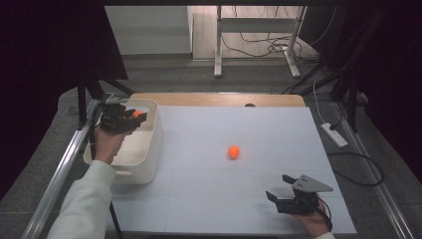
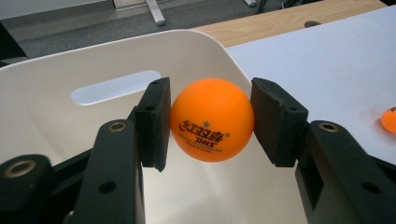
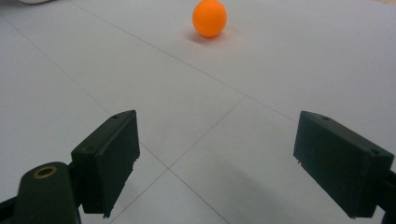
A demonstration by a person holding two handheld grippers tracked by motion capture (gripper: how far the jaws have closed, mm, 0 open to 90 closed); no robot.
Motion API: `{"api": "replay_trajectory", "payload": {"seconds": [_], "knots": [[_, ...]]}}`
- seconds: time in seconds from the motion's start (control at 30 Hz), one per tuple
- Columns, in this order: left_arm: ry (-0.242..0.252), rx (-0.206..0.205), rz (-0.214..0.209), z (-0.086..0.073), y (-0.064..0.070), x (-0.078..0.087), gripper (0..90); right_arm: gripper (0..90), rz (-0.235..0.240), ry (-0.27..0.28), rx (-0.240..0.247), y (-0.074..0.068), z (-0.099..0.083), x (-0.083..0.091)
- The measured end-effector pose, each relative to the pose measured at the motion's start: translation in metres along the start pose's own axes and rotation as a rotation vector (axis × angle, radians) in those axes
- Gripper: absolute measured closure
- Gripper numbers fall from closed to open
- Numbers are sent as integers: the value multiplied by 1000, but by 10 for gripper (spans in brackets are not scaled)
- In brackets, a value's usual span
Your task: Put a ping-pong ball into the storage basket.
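An orange ball (image 2: 212, 120) is pinched between the jaws of the left gripper (image 1: 130, 118) and held above the open white bin (image 1: 149, 144). The step in hand is judged to be the drop: the jaws need only be parted over the bin. A second ball (image 1: 234, 152) is left on the table (image 1: 209, 199), well right of the bin. The right gripper (image 1: 278, 188) is held wide and empty, farther right. The printed lettering on the held ball is made out in the left gripper view, not from above.

The tongs (image 2: 212, 122) pinch an orange ball (image 2: 212, 120) over the white bin (image 2: 56, 70); another ball (image 2: 389, 119) lies right.
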State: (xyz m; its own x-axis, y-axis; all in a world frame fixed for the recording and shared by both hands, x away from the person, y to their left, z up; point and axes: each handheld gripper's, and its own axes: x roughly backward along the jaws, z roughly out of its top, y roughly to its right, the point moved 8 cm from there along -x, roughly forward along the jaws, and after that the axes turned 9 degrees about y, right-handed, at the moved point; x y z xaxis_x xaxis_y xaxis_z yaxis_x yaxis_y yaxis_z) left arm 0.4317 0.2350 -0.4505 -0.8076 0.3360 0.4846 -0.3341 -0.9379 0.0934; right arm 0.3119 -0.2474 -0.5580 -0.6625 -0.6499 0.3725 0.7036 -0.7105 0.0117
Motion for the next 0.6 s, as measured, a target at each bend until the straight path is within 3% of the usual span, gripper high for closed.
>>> {"api": "replay_trajectory", "payload": {"seconds": [0.43,0.6], "knots": [[17,-2,13,1,-1,4,496,145,0,1,-2,0,1,0],[47,-4,20,7,0,7,283,145,-1,3,0,-1,1,0]]}}
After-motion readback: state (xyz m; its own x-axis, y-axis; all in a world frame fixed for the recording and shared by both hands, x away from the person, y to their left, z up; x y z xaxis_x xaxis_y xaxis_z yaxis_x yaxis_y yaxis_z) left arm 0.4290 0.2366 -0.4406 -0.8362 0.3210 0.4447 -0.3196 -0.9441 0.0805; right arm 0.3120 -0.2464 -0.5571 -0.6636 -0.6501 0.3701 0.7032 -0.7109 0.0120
